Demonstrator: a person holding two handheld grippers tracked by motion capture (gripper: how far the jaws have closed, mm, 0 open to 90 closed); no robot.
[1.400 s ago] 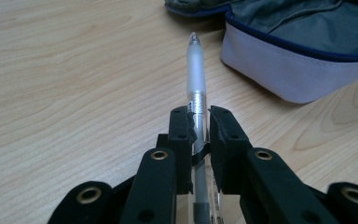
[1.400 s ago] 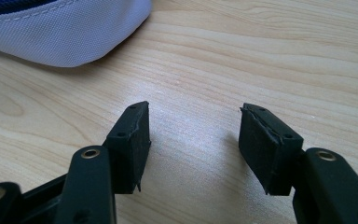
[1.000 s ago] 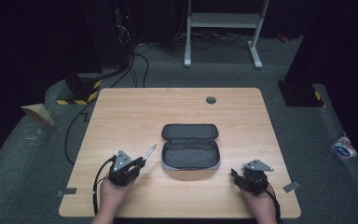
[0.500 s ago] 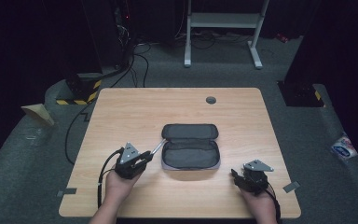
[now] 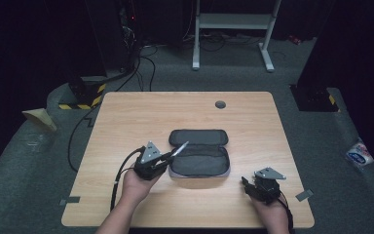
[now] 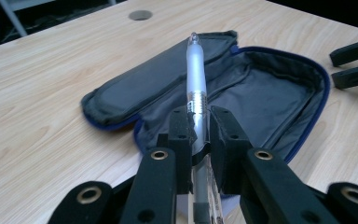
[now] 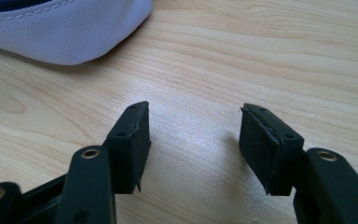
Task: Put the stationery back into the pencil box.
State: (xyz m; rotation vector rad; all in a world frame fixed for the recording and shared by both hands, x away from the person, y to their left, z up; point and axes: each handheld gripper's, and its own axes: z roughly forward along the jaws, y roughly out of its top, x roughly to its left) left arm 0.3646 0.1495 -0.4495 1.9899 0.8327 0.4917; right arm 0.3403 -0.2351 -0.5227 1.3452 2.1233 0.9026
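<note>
1. Two jaws of your left gripper (image 6: 198,140) are clamped on a pen (image 6: 196,79), gripping it near its metal band. The frosted barrel sticks out ahead of the pads with its tip up and forward.
2. In the high view the left gripper (image 5: 168,157) sits at the left end of the pencil case (image 5: 199,155), and the pen (image 5: 179,148) reaches over the case's near-left corner. The pen is clear of the table and not yet inside the case.
3. The case (image 6: 242,93) lies open near the middle of the table (image 5: 126,122), a little toward the near edge. Its lid is folded back toward the far edge, and the grey lining of the near half is bare.
4. Your right gripper (image 7: 193,140) has its jaws spread partway with nothing between them. It rests low near the table's near-right corner, just beside the case's pale outer wall (image 7: 65,32).
5. I judge the step in hand to be carrying the pen to the case. The next move calls for bringing the pen over the open near half, lowering it along the case's length, and only then easing the grip.
6. Watch the raised wall: the pen's tip could catch on it if you come in too low.
</note>
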